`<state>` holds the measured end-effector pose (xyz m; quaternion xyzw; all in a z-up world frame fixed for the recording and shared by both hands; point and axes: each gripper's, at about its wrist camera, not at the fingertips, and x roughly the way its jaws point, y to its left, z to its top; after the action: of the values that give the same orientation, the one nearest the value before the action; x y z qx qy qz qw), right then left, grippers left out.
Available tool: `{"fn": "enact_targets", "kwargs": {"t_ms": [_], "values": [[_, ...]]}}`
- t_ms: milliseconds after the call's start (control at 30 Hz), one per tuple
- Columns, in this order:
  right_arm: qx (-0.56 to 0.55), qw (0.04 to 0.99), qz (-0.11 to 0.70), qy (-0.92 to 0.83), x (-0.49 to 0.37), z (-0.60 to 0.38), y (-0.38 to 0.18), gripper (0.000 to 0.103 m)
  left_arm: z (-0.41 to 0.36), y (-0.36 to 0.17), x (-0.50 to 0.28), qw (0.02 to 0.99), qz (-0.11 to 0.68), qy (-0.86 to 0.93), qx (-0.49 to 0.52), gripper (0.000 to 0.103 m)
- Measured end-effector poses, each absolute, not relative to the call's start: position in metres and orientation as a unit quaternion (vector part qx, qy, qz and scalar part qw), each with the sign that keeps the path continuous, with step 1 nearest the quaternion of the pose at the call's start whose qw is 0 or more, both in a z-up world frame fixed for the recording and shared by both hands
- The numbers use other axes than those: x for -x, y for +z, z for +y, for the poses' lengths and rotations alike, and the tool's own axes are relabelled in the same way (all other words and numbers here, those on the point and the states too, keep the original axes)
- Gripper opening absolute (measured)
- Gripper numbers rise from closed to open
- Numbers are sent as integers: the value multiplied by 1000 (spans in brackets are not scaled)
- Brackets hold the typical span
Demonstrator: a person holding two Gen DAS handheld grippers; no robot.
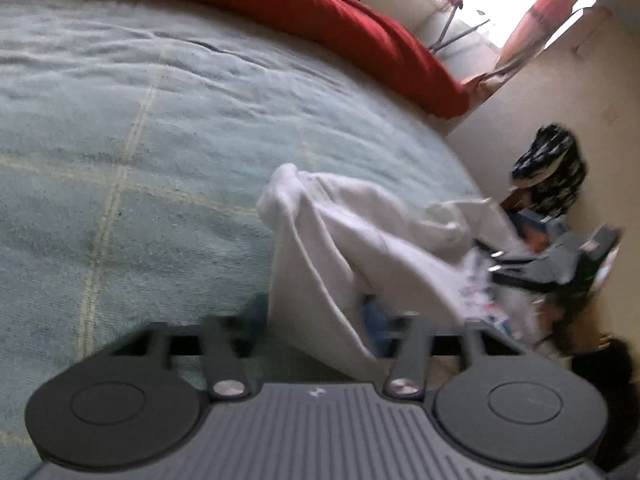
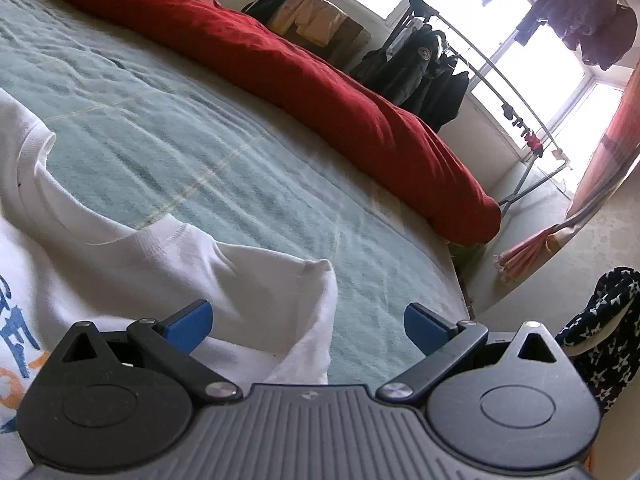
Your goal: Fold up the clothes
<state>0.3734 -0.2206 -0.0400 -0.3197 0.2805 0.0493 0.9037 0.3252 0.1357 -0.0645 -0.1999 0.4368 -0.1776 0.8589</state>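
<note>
Left wrist view, blurred. To the left of the jaws: pale green bed cover [image 1: 140, 152] with faint yellow grid lines. Between and ahead of the jaws: white shirt [image 1: 340, 240], lifted and draped in folds, lower edge dropping between the linkages. Left gripper [image 1: 320, 320] fingertips hidden behind cloth and blur; cannot tell whether jaws stand apart or clamped. Right of the jaws: right gripper [image 1: 560, 260] seen at the shirt's far edge, very blurred. Beyond it: dark patterned item [image 1: 552, 168] on the floor. Above, along the bed's far side: red duvet [image 1: 340, 20].

Right wrist view. Left of the jaws: white shirt [image 2: 120, 248] flat on the bed cover [image 2: 200, 140], ribbed collar uppermost, blue and orange print at the frame edge. Left blue pad [image 2: 188, 326] above the shirt's sleeve; contact cannot be judged. Right gripper [image 2: 308, 328] jaws wide apart, nothing between them but the sleeve edge and cover. Right pad [image 2: 424, 330] over bare cover. Ahead: red duvet [image 2: 320, 92]. Ahead and right: clothes rack [image 2: 500, 72] with dark garments by the window. Far right: star-patterned item [image 2: 604, 320].
</note>
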Motion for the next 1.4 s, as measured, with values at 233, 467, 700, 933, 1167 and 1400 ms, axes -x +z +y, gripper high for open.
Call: {"fn": "enact_targets", "kwargs": {"t_ms": [233,467,700,933,1167,1400], "values": [[338,898,280,40,-373,-215,-44,103,134,-39,-329,910,383,-95,126,5],[318,904,285,35,-383,-214,-42,103,164,-5,-359,931,349,-37,95,4],[317,905,282,37,-394,-211,-40,103,188,19,-414,936,346,18,67,5],[313,903,292,37,-416,-208,-48,103,197,19,-486,927,368,44,54,5],[291,904,310,45,-428,-213,-56,103,184,-24,-514,899,434,0,55,6],[249,909,325,80,-414,-217,-41,103,190,-30,-484,888,454,-13,65,25]]}}
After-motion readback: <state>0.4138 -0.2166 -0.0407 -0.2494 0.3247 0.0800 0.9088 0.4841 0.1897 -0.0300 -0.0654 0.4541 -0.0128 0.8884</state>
